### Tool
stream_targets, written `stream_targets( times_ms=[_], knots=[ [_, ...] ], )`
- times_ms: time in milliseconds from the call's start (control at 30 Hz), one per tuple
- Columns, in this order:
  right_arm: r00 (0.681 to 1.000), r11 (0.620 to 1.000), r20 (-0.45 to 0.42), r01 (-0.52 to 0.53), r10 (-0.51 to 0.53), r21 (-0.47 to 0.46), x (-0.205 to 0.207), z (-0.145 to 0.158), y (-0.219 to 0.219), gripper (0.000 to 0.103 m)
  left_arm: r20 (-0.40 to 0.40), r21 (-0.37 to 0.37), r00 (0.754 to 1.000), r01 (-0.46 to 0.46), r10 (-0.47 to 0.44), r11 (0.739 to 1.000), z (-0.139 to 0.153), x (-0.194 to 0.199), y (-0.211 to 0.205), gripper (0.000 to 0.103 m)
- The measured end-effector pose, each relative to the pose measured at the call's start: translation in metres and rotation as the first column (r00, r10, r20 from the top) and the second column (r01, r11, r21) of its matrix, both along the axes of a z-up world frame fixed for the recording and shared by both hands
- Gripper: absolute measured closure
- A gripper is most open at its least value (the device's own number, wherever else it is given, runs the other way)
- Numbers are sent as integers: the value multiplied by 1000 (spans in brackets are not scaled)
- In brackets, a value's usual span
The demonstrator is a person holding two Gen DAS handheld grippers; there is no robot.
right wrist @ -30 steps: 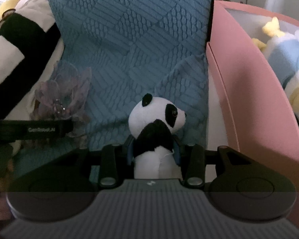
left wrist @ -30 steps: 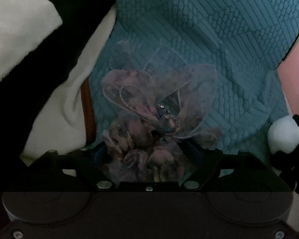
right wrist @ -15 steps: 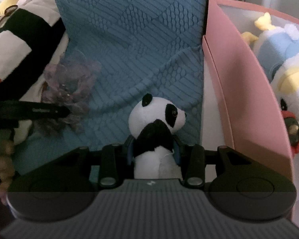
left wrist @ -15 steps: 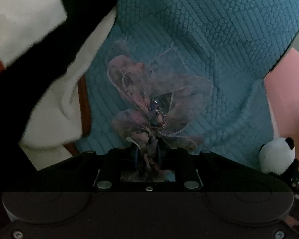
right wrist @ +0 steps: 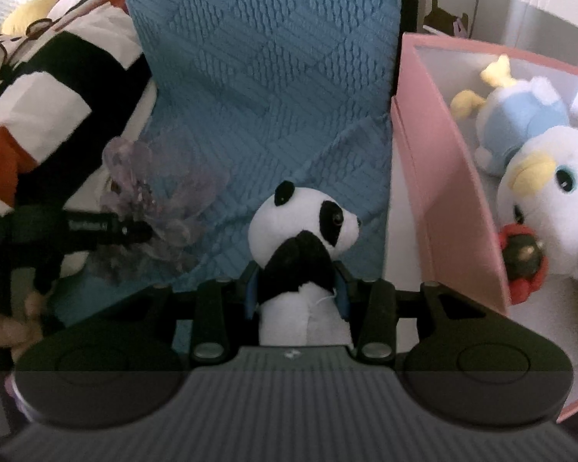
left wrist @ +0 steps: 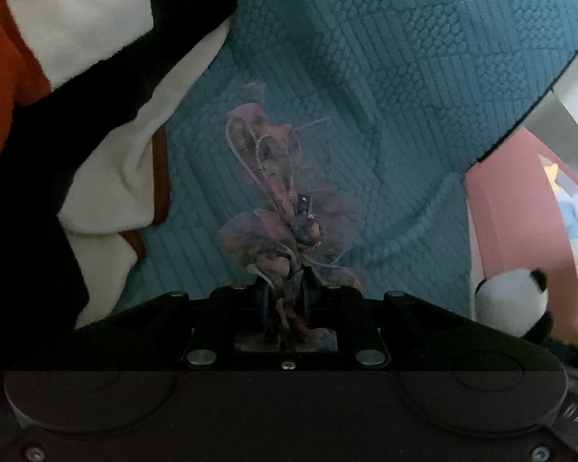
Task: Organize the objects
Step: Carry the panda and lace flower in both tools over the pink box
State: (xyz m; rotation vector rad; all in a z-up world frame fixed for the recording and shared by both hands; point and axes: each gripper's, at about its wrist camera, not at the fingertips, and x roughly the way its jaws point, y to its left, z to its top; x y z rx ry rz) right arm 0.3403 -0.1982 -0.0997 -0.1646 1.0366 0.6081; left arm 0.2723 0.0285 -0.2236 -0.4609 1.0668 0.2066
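Your left gripper has just been closing, and its fingers are now pinched together on the lower folds of a sheer purple organza bow, which rises from between them over the blue quilted cover. In the right wrist view the same bow shows at the left, clamped at the tip of the left gripper, with your hand below it at the picture's edge.

Your right gripper has its fingers clamped on the body of a small panda plush; the blue pads press its black-and-white torso from both sides, and its head stands upright above them, facing right. The left wrist view catches that panda at its right edge.

Just to the right of the panda stands a pink storage box, open at the top (its near wall is close beside the panda but apart from it). Inside lie a white bird plush with a yellow beak, a light-blue plush behind it, and a small red-and-dark toy.

At the left, a black, white and orange striped blanket lies bunched against the blue cover.
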Motion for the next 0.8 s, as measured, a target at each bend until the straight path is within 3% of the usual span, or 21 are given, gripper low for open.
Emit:
stream_targets(
  times_ms=[333,800],
  knots=[
    [1000,1000,19,15,-15,22,8,45,-24,61,14,-54,997,71,-70,996,41,-7,-41,89],
    [993,991,92,60,-71,116,31,130,-74,61,122,-37,976,183,-178,982,149,15,-103,89]
  ],
)
